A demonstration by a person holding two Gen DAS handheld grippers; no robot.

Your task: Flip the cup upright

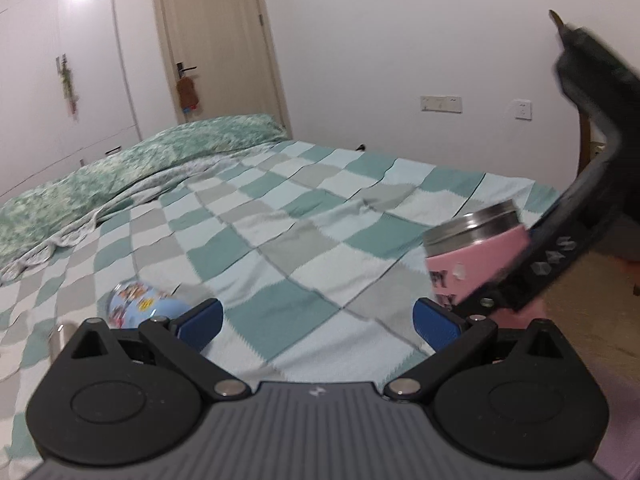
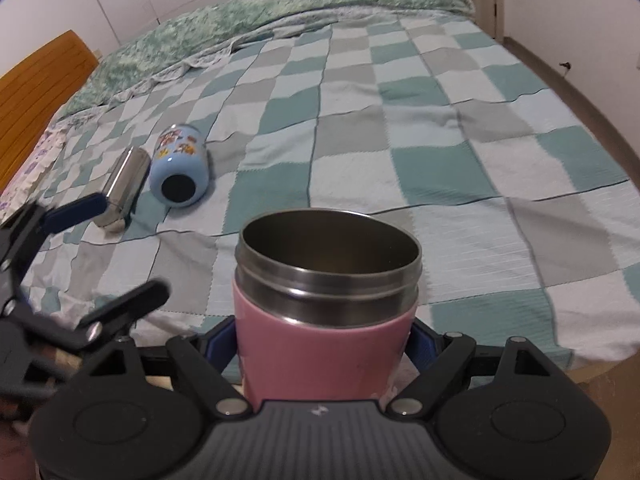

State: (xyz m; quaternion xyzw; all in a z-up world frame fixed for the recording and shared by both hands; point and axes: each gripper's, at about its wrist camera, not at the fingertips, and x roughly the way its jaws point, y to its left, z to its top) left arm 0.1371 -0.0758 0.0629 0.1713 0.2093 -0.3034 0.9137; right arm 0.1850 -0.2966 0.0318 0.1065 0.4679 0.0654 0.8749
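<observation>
Now the right hand-held gripper (image 2: 322, 344) is clamping the pink cup (image 2: 324, 320) by its sleeve, mouth up, above the near edge of the bed (image 2: 440, 128); I judge setting it down level on the soft checkered blanket matters most, since it could tip. Meanwhile the left hand-held gripper (image 1: 318, 322) is hanging open and empty, with a blue bottle (image 2: 180, 168) and a steel cylinder (image 2: 124, 186) lying at ten o'clock, a door (image 1: 216, 40) beyond.

The pink cup (image 2: 324, 320) with a steel rim stands mouth-up, clamped above the bed's edge.
</observation>
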